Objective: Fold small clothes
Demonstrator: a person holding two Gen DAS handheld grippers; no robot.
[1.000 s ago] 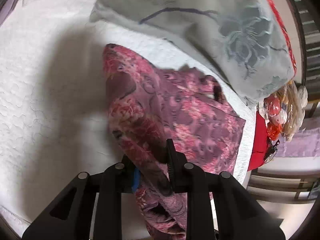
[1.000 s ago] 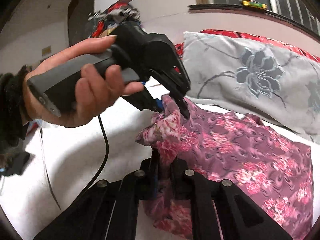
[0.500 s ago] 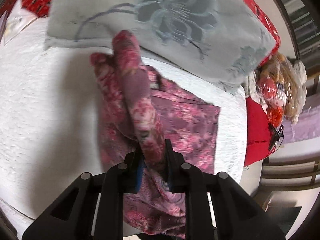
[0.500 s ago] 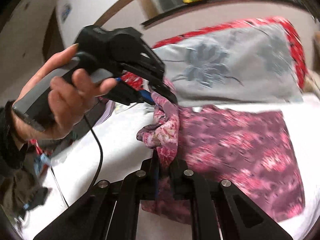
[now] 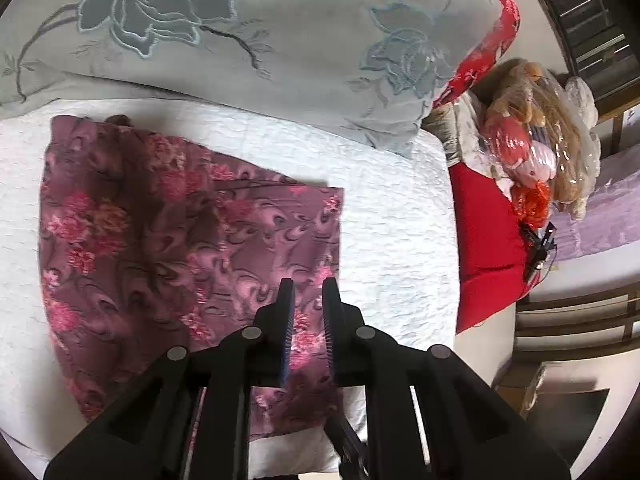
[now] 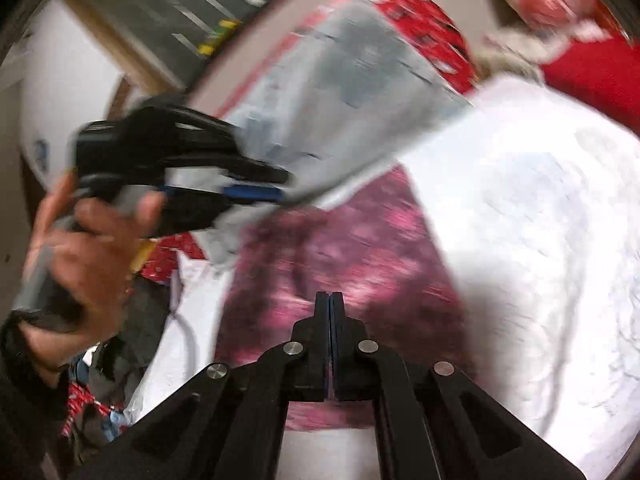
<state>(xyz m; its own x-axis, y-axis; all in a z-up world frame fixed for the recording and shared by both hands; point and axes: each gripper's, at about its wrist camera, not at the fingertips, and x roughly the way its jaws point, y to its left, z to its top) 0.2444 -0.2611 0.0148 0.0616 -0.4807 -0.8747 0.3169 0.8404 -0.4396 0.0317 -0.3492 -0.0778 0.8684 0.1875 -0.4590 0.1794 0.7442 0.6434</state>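
Here, the garment (image 5: pixel 188 256), a purple-pink floral cloth, is seen laid flat as a folded, roughly rectangular pad on the white quilted bedspread (image 5: pixel 392 232). In the left wrist view it lies under & ahead of the left claw (image 5: pixel 307 292), mostly to the left of the tips; its right edge runs just right of them. The left claw's jaws are parted by a narrow gap & are closing; nothing is caught btwn them, cloth is only seen through the gap, below. No contact w/ the fabric can be made out.

In the right wrist view, heavily blurred, the same garment (image 6: pixel 352 264) is seen ahead of & beneath the right claw (image 6: pixel 329 300). That claw's jaws are pressed fully together, pad to pad, w/ nothing gripped. Up & to the left of it the left claw (image 6: pixel 276 188) is seen, held by the left hand (image 6: pixel 76 264) w/ a dark cuff at the wrist; its blue-lined fingers point toward the far edge of the garment.

Beyond the garment, a grey pillow (image 5: pixel 260 40) w/ stitched blue flowers is set against the bedspread's far side, a red patterned cloth (image 5: pixel 492 36) showing behind it. Further right of the left claw, past the bed edge, a red cushion (image 5: pixel 488 248) & a clear plastic bag of soft toys (image 5: pixel 536 148) are seen.
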